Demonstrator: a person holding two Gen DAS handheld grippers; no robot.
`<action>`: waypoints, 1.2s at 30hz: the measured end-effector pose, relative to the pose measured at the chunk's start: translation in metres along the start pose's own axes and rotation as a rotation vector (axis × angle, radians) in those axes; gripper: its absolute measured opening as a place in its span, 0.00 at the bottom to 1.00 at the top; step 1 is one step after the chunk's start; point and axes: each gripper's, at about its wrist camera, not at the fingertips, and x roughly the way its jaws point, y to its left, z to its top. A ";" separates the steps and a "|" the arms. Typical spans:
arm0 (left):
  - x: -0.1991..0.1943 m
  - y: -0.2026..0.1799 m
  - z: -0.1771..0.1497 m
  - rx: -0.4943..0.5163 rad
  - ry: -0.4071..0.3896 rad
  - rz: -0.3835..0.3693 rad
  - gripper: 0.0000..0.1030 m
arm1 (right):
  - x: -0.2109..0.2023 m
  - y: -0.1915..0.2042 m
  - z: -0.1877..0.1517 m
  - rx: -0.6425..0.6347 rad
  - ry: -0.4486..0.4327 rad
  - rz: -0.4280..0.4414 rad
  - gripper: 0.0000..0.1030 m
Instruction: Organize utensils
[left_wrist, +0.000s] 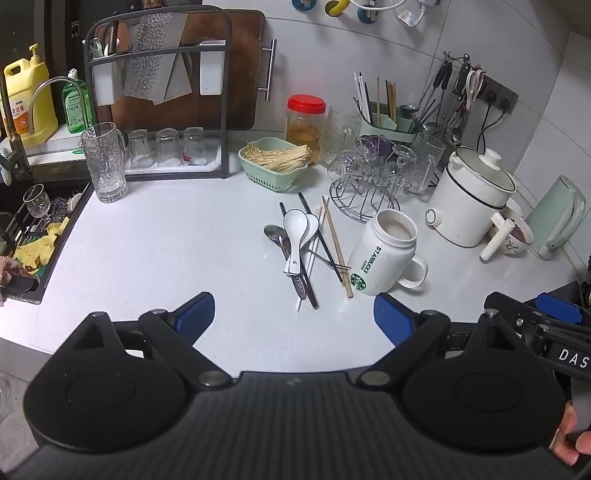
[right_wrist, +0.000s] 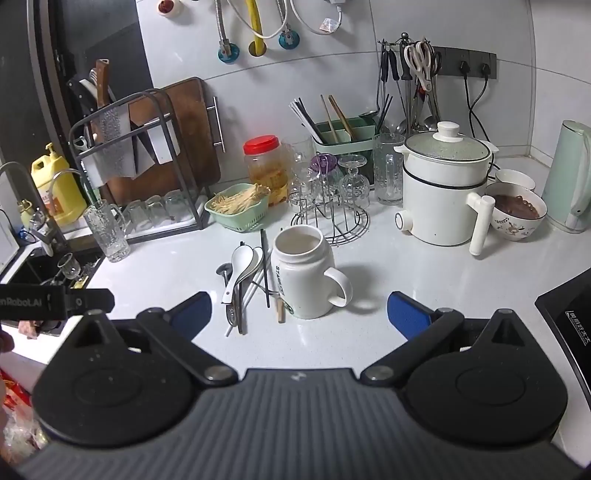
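White kitchen counter (left_wrist: 166, 240) runs under a tiled wall, and both hand-held tools hover above its near edge. Seen from its own camera, the left gripper (left_wrist: 294, 319) has its blue pads spread wide with nothing between them, only bare counter showing in the gap. The right gripper (right_wrist: 299, 314) is likewise spread wide and grips nothing; a white mug (right_wrist: 304, 273) stands upright just beyond its gap, handle turned to the right. Just left of the mug lies the loose pile of utensils (left_wrist: 306, 247): two white soup spoons (left_wrist: 297, 236) stacked on top, a metal spoon (left_wrist: 275, 234) beside them, and dark and wooden chopsticks (left_wrist: 334, 240) crossing underneath, some ends touching the mug's base. Behind the pile sits a green basket (left_wrist: 273, 164) of pale sticks, and next to it a jar with a red lid (left_wrist: 306, 122). Further right a wire rack (left_wrist: 364, 199) carries upturned stemmed glasses, and behind that a green utensil holder (right_wrist: 343, 138) already has chopsticks and straws standing in it, near the wall. A white cooker with a lid (right_wrist: 443, 192) stands to the right, with a patterned bowl (right_wrist: 517, 214) and a pale green kettle (right_wrist: 569, 177) beyond it. To the left a dark dish rack (left_wrist: 159, 110) holds a cutting board, a cleaver and a row of upturned glasses, with a tall glass mug (left_wrist: 105, 162) at its corner beside the sink (left_wrist: 37, 229). Yellow and green soap bottles stand behind the faucet.
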 end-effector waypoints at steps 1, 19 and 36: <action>0.000 0.000 -0.001 0.001 -0.001 0.001 0.92 | -0.001 -0.001 0.000 -0.002 -0.003 0.000 1.00; -0.006 -0.009 0.001 0.026 -0.007 0.000 0.92 | -0.009 -0.004 -0.002 -0.007 -0.016 -0.009 1.00; -0.001 -0.010 -0.001 0.014 0.000 0.013 0.92 | -0.005 -0.007 -0.001 0.002 -0.005 0.008 1.00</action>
